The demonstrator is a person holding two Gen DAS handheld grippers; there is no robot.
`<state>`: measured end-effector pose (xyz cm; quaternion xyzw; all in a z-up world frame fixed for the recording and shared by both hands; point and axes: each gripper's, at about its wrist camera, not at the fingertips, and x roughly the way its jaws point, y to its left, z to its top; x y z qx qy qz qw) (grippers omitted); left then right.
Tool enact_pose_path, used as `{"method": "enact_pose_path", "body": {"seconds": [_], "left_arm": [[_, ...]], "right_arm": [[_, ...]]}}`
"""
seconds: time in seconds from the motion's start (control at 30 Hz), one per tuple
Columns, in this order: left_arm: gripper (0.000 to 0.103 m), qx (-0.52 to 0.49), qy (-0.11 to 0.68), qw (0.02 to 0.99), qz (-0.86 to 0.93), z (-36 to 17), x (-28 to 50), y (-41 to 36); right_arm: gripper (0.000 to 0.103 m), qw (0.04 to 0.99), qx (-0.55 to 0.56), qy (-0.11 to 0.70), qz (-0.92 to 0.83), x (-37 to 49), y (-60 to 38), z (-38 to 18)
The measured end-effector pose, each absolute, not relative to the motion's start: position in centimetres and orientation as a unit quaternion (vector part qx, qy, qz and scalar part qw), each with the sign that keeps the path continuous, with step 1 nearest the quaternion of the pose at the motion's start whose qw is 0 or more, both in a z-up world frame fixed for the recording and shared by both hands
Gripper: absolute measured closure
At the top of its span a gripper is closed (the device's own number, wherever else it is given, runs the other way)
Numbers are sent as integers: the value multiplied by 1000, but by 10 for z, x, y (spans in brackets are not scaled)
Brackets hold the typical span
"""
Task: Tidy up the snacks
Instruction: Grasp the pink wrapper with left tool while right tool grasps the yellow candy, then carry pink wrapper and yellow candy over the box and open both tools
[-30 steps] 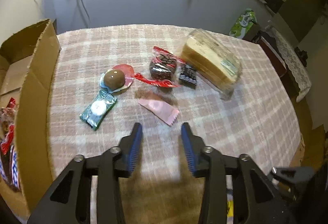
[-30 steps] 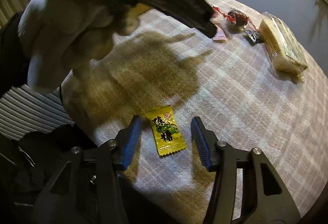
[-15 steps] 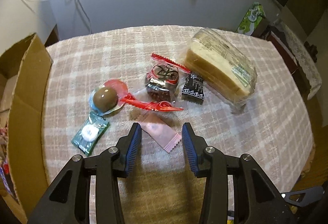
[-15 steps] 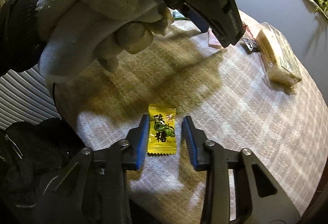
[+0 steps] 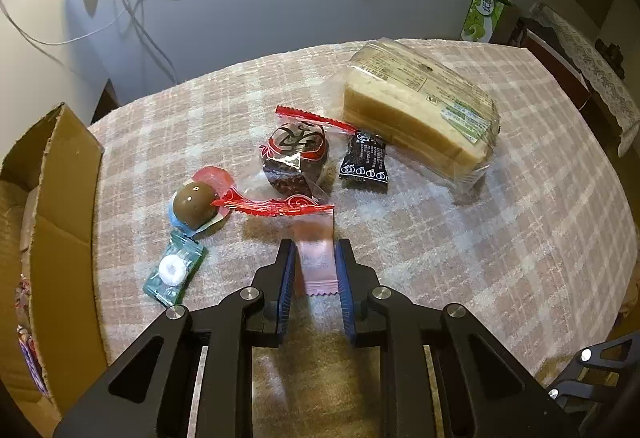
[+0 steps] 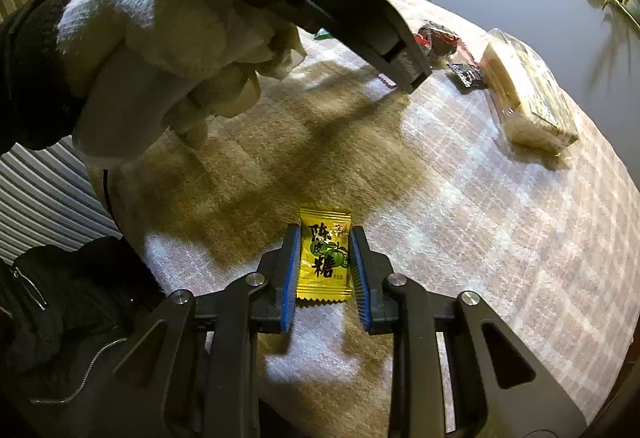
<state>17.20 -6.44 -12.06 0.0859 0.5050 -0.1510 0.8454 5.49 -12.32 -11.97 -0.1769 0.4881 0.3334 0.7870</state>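
Both hand-held grippers closed: pink sachet (image 5: 317, 258), yellow candy (image 6: 325, 258) lengthwise between jaws

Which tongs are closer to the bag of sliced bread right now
Left. The left tongs, shut on the pink sachet, sit near the bag of sliced bread. The right tongs, shut on the yellow candy, are farther across the table.

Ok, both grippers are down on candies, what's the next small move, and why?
Probably lift both straight up a little. The left gripper has closed on the pink sachet and the right gripper on the yellow candy, both still lying on the tablecloth. A short lift would confirm the grips before heading to the cardboard box.
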Motion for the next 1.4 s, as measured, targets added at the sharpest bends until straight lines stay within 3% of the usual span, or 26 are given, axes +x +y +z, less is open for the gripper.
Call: {"method": "enact_pose_path", "body": {"seconds": [0.77,1.4], "left_arm": [[84,47,480,859,-173,-85,141,-36],[84,-6,448,887,-109,-45,117,87]], "right_arm": [[78,810,-137,479,311,77,-161,-87],[78,818,-175,428,343,120,-52,-42]]}}
